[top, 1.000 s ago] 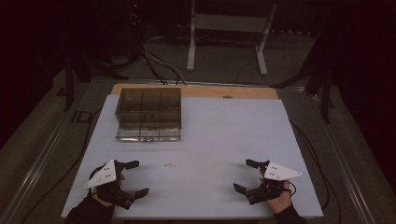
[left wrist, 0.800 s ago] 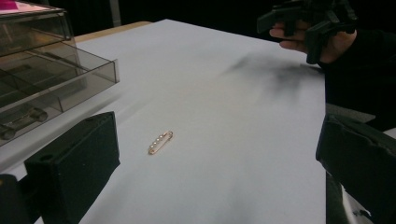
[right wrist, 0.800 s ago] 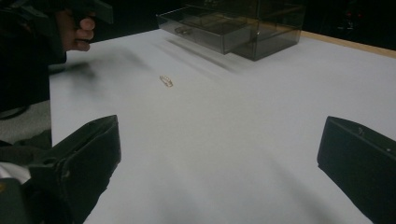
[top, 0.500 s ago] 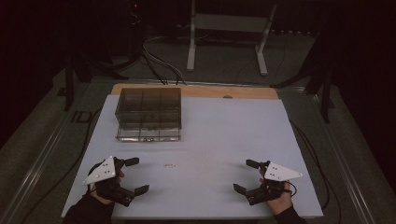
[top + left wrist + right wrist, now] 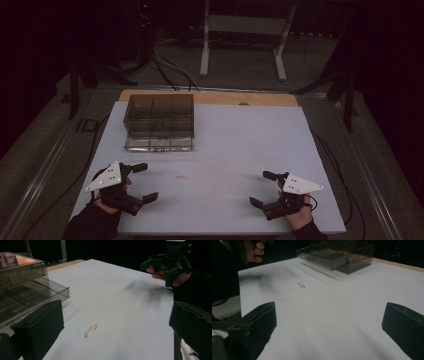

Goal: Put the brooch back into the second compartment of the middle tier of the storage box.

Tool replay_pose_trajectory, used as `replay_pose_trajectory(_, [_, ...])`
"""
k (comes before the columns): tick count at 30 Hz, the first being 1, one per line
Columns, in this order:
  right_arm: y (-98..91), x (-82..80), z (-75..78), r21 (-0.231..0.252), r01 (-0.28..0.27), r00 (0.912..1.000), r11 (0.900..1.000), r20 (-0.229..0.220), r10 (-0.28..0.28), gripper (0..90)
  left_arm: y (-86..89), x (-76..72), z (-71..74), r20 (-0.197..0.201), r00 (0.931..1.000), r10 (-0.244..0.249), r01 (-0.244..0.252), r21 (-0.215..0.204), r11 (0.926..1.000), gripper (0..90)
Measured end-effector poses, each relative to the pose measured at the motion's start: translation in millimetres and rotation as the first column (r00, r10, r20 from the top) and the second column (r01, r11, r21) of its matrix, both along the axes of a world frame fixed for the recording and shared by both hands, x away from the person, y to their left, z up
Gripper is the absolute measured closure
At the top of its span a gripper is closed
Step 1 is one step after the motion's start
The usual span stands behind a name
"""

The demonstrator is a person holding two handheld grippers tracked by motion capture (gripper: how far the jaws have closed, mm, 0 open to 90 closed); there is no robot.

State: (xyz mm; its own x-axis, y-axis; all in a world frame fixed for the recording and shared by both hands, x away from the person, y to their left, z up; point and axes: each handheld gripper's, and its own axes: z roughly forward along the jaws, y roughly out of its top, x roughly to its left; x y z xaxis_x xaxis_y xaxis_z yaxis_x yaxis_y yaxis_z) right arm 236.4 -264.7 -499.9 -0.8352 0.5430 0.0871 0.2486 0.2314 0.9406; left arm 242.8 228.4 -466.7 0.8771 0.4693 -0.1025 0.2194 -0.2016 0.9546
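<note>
A small gold pin with pale stones [image 5: 181, 177] lies flat on the white table top [image 5: 240, 145]; it also appears as the pin [image 5: 90, 330] and the pin [image 5: 301, 285]. A smoky clear drawer box [image 5: 159, 121] stands at the back left, its bottom drawer [image 5: 32, 297] pulled partly out. My left gripper [image 5: 144, 182] hovers at the front left, open and empty, left of the pin. At the front right my right gripper [image 5: 263, 188] is open and empty too, well right of the pin.
A wooden strip [image 5: 210, 97] edges the far side of the table. Beyond it are cables and a white metal stand [image 5: 242, 30] on the dark floor. The other hand's gripper [image 5: 167, 262] shows far off in the left gripper view.
My left gripper has shifted slightly up and toward the middle of the table. The right gripper and the pin have stayed put.
</note>
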Motion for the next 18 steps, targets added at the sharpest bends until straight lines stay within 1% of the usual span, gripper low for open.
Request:
replay_pose_trajectory(2, [0.0, 0.2, 0.1, 0.004, 0.001, 1.0000, 1.0000, -0.002, -0.001, 0.0, 0.0, 2.9, 2.5, 0.000, 1.0000, -0.003, 0.003, 0.000, 1.0000, 0.2])
replay_pose_trajectory(5, [0.4, -0.2, 0.1, -0.001, -0.002, 1.0000, 1.0000, -0.002, 0.002, 0.0, -1.3, 5.7, 5.5, 0.001, 1.0000, -0.006, 0.006, 0.012, 0.9999, 0.2])
replay_pose_trajectory(7, [0.5, -0.4, 0.6, 0.001, -0.002, 1.0000, 1.0000, -0.002, 0.002, 0.0, -1.8, 8.2, 7.2, 0.003, 1.0000, -0.007, 0.007, 0.009, 0.9999, 0.2])
replay_pose_trajectory(10, [0.8, -0.3, 0.3, 0.001, -0.004, 1.0000, 1.0000, -0.001, 0.004, 0.0, -3.3, 12.0, 9.6, 0.006, 1.0000, -0.007, 0.007, 0.016, 0.9998, 0.2])
replay_pose_trajectory(12, [0.9, -0.3, 0.3, 0.005, -0.005, 1.0000, 1.0000, -0.005, 0.005, 0.0, -4.3, 14.8, 11.1, 0.003, 1.0000, -0.007, 0.007, 0.009, 0.9999, 0.2])
replay_pose_trajectory(15, [1.6, -0.7, 0.5, 0.008, -0.009, 1.0000, 0.9999, -0.003, 0.009, 0.0, -7.0, 18.2, 13.5, 0.011, 0.9998, -0.017, 0.016, 0.022, 0.9996, 0.2])
replay_pose_trajectory(18, [1.4, -0.8, 0.6, 0.008, -0.010, 0.9999, 0.9999, -0.006, 0.010, 0.0, -9.3, 21.9, 15.2, 0.011, 0.9997, -0.021, 0.021, 0.019, 0.9996, 0.2])
